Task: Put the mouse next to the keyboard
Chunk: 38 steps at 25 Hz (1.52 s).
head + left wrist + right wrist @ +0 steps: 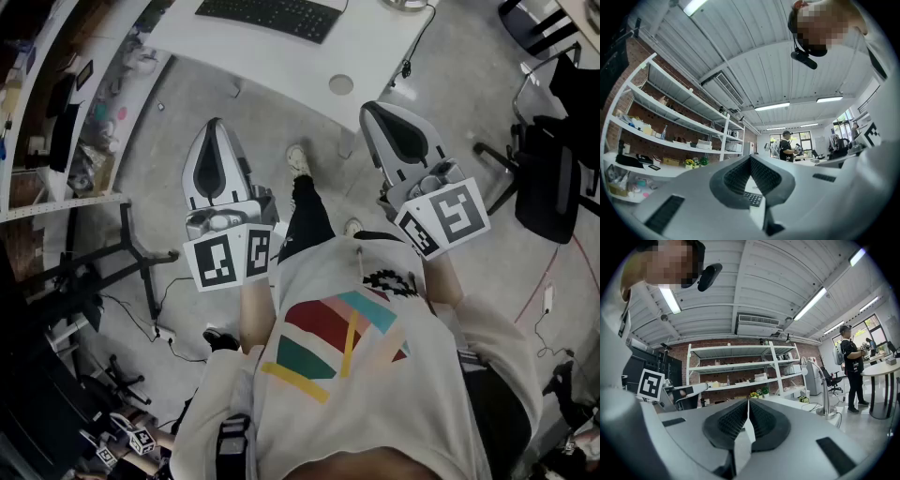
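Note:
The black keyboard (272, 14) lies on the white desk (281, 66) at the top of the head view. A strip of the keyboard (752, 198) also shows through the gap below the left jaws. No mouse shows in any view. I hold both grippers raised in front of my chest, short of the desk's edge. The left gripper (217, 127) (750, 157) is shut with nothing in it. The right gripper (367, 109) (748, 402) is also shut and empty, its jaws meeting in a thin line.
A round grommet (341, 84) sits in the desk near its front edge. Metal shelving (56, 112) stands at the left, a black office chair (544, 178) at the right. A desk lamp (826, 390) and a standing person (853, 366) are in the right gripper view.

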Each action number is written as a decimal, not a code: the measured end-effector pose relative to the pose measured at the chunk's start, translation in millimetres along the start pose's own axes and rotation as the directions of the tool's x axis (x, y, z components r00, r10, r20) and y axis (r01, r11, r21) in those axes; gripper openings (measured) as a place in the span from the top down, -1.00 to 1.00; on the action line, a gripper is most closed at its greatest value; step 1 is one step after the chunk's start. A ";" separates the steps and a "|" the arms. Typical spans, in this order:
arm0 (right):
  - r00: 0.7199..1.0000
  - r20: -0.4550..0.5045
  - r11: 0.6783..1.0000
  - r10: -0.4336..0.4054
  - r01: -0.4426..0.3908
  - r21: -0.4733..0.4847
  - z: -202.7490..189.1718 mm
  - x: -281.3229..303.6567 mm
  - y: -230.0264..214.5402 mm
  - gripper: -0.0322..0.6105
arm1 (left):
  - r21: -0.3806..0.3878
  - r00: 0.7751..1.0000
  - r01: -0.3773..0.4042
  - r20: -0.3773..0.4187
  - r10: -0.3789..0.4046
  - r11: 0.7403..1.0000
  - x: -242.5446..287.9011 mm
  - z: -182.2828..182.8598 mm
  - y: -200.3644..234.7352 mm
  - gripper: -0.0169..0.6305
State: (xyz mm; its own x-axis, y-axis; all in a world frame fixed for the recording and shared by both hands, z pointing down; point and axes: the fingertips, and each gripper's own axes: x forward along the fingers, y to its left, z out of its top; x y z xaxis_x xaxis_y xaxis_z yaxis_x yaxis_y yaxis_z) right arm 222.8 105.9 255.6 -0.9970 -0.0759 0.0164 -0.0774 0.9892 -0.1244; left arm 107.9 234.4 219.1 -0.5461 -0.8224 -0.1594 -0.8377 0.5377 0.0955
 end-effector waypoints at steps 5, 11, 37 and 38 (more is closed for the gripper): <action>1.000 -0.011 1.000 -0.011 0.011 0.016 2.7 102.6 -28.9 0.86 | -0.014 0.999 0.038 0.008 -0.038 0.999 85.6 -9.1 60.8 0.82; 0.999 -0.036 0.999 -0.032 0.031 -0.031 26.2 244.4 -52.6 0.86 | -0.024 0.992 0.122 0.013 -0.122 0.992 201.6 -0.4 140.9 0.82; 0.980 -0.144 0.990 -0.139 0.141 0.008 -36.7 501.3 -205.9 0.19 | -0.117 0.962 0.221 -0.139 -0.237 0.968 433.0 -113.9 239.5 0.82; 0.977 -0.164 0.990 -0.139 0.142 0.006 -46.5 515.3 -217.1 0.10 | -0.122 0.961 0.217 -0.151 -0.234 0.969 439.8 -121.9 241.8 0.82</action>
State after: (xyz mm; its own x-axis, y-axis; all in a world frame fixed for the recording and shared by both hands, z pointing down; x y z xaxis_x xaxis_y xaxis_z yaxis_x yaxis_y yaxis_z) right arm -273.8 -142.1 337.2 -0.9618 -0.1915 0.1957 -0.2185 0.9676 -0.1268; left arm -335.7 -20.0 291.9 -0.3298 -0.9437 -0.0273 -0.9306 0.3201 0.1775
